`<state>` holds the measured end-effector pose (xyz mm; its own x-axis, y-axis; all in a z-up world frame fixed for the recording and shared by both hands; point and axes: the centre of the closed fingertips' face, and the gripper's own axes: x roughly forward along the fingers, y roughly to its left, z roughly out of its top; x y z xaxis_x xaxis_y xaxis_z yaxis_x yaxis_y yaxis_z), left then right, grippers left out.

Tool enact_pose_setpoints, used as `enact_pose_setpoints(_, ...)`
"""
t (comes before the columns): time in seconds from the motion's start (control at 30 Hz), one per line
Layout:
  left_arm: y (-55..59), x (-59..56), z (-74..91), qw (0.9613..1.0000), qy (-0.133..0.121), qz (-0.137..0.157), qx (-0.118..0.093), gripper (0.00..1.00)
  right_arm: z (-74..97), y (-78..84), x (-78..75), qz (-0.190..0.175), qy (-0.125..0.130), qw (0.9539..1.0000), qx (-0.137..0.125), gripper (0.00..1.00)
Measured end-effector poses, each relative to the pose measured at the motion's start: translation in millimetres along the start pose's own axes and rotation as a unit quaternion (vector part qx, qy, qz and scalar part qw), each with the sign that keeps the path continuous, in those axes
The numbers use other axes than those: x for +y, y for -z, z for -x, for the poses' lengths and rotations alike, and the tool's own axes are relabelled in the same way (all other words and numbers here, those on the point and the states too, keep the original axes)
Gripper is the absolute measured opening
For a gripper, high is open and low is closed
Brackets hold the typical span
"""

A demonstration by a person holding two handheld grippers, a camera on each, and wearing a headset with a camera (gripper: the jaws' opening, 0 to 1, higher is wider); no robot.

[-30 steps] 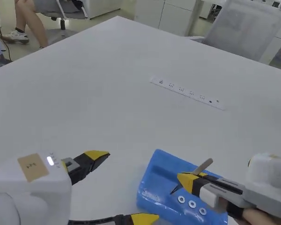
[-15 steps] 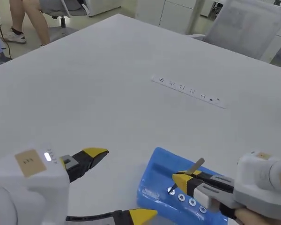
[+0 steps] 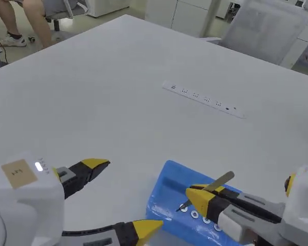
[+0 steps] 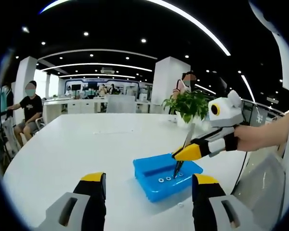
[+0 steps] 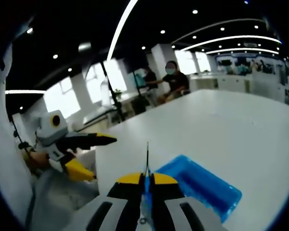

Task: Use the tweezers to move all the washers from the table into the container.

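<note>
Now setting another washer [image 3: 183, 207] into blue container [image 3: 167, 174], beside three washers [image 3: 205, 220]; release pending. Clamping tweezers [image 3: 220, 180] with right hand-held gripper [image 3: 196, 193], holding left hand-held gripper [image 3: 131, 195] open beside container.

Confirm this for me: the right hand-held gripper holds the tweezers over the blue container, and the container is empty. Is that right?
Not quite. The blue container is not empty: the head view shows several washers lying in a row inside it. The rest holds: the right hand-held gripper is shut on the tweezers, with their tip down over the container.
</note>
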<state>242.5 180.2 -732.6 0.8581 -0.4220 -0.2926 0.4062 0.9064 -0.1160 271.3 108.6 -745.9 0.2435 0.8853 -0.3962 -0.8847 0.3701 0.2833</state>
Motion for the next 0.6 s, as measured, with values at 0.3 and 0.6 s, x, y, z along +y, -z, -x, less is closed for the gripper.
enact_pose_setpoints(0.3,5.2,14.2,2.8,0.9996,-0.028,0.006,0.007,0.68,-3.0,46.7,14.2,-0.013,-0.012,0.9987,0.047,0.03)
enact_pose_setpoints(0.6,5.6,12.4,1.9,0.9995,-0.029,0.002,0.011,0.68,-13.0,72.9,7.8,-0.019,-0.002,0.9972,0.072,0.04)
